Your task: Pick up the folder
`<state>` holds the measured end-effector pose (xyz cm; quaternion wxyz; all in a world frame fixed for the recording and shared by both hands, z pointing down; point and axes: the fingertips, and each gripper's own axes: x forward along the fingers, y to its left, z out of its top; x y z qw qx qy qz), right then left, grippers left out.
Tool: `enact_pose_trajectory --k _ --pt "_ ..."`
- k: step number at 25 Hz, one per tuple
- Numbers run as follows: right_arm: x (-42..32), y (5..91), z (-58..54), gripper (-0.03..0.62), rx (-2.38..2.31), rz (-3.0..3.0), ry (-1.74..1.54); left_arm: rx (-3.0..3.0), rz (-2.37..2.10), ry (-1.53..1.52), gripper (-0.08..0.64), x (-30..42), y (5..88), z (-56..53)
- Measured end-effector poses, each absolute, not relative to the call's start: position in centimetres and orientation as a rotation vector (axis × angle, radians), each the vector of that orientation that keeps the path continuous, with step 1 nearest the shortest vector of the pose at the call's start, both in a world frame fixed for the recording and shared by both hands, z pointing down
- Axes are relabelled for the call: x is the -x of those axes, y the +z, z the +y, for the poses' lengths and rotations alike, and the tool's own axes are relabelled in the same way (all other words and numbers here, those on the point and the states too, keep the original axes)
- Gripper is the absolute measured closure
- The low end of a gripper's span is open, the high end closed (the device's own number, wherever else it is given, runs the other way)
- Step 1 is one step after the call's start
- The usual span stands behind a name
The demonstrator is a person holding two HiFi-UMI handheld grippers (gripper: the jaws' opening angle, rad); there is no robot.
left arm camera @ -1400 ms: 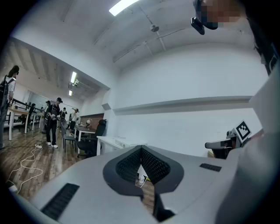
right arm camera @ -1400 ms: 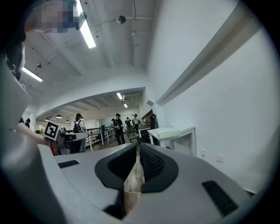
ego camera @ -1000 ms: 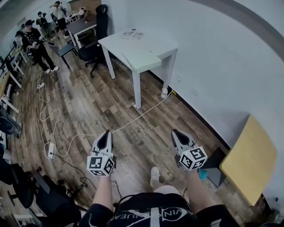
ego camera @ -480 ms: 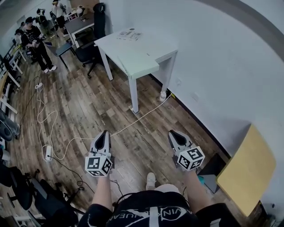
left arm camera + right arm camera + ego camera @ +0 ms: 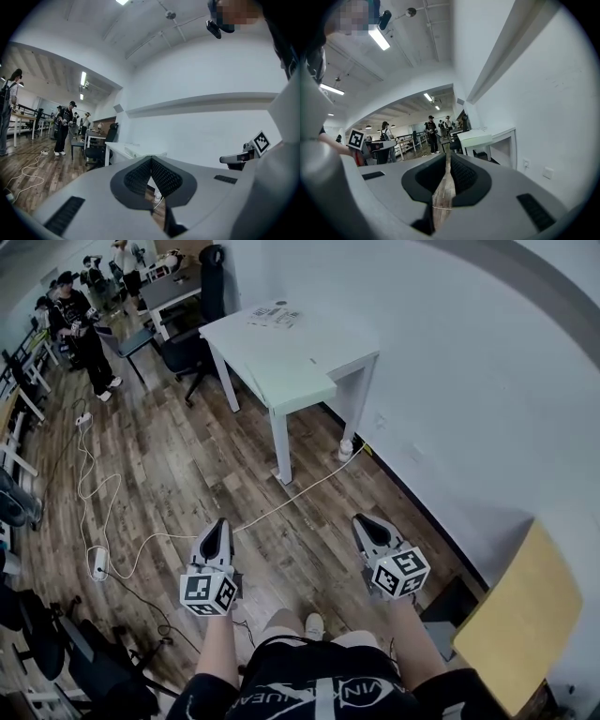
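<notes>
- A pale green folder (image 5: 294,386) lies flat on the near end of a white table (image 5: 246,336) that stands against the wall.
- Papers (image 5: 275,313) lie at the table's far end.
- The left gripper (image 5: 217,527) and the right gripper (image 5: 362,523) are held over the wood floor (image 5: 187,465), well short of the table. Both have their jaws closed together with nothing between them.
- A white cable (image 5: 281,498) runs across the floor.
</notes>
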<state>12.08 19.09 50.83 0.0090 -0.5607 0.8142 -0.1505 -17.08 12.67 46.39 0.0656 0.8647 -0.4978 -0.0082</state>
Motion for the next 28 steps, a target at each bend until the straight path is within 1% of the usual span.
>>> enact_pose_trajectory --k 11,17,28 --pt "-13.0 51.8 14.3 0.547 1.722 2.497 -0.529 -2.594 -1.510 -0.008 0.546 16.6 48.0 8.5" --pt "-13.3 52.0 10.7 0.546 1.712 2.508 -0.528 -2.603 -1.502 -0.024 0.545 15.4 48.0 4.6" --pt "-14.0 53.3 3.0 0.545 1.664 2.497 -0.627 -2.582 -1.504 -0.004 0.545 14.0 48.8 -2.6"
